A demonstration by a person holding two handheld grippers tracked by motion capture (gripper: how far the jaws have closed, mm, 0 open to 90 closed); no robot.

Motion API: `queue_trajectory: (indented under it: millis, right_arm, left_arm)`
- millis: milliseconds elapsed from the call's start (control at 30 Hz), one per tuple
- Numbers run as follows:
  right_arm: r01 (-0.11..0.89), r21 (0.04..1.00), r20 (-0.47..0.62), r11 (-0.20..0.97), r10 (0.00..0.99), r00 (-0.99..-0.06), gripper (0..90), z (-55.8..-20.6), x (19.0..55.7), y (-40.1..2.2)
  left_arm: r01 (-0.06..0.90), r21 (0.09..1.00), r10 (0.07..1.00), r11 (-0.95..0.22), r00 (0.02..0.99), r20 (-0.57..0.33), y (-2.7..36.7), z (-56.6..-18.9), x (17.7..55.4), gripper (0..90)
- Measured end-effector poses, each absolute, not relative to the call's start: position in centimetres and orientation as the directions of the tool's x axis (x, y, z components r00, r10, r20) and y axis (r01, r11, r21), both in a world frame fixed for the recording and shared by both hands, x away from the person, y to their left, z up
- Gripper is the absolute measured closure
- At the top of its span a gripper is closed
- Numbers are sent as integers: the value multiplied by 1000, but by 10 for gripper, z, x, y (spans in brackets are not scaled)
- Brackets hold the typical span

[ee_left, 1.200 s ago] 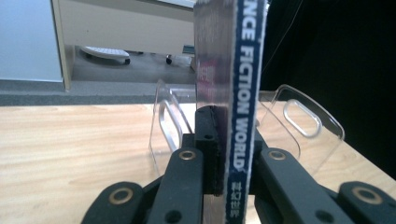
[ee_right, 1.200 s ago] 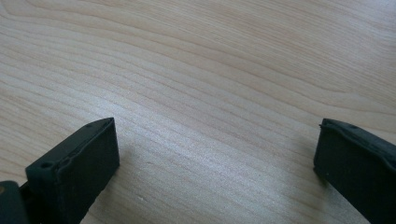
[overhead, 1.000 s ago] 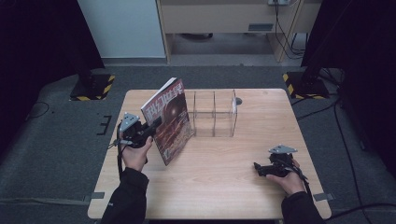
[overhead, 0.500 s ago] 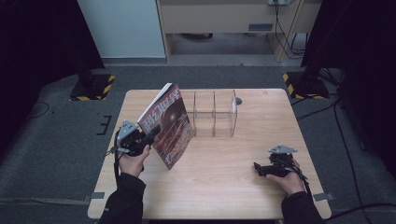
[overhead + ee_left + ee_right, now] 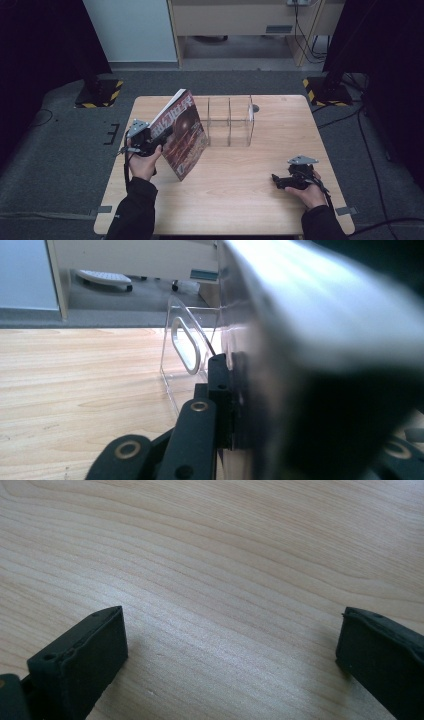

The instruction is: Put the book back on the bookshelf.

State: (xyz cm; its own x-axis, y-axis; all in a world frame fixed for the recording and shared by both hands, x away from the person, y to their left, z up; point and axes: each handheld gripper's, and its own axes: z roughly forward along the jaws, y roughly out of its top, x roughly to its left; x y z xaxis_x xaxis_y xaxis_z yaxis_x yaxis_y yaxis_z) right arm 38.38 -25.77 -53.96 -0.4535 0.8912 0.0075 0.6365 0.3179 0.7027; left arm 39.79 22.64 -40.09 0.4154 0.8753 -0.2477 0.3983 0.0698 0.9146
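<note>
Just left of the clear acrylic organizer [image 5: 230, 121], we see a glossy book [image 5: 182, 132] with a dark red cover, tilted on its lower corner and clamped in our left gripper [image 5: 162, 136]. Both stand on a pale wooden table [image 5: 240, 200] over grey carpet. Right of the organizer and nearer us, our right gripper [image 5: 278, 181] rests with jaws wide apart, holding nothing.
</note>
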Motion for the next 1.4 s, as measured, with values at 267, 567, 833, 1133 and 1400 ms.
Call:
queue_trajectory:
  millis: [267, 567, 833, 1133, 1400]
  right_arm:
    - [637, 703, 8, 318, 891, -453, 5, -540, 384, -258]
    - [638, 702, 10, 316, 892, -452, 5, -539, 384, -258]
    - [639, 702, 10, 315, 892, -451, 4, -539, 384, -258]
    - [637, 702, 9, 319, 890, -455, 5, -539, 384, -257]
    - [632, 705, 6, 322, 889, -458, 5, -540, 384, -257]
  left_arm:
    - [366, 927, 879, 86, 411, -244, 219, -387, 398, 836]
    - [299, 946, 896, 128, 374, -239, 210, -366, 413, 837]
    - [258, 955, 926, 148, 302, -226, 193, -374, 446, 838]
    - [232, 964, 955, 133, 230, -187, 173, -393, 467, 837]
    - [199, 971, 959, 133, 223, -177, 167, -411, 470, 835]
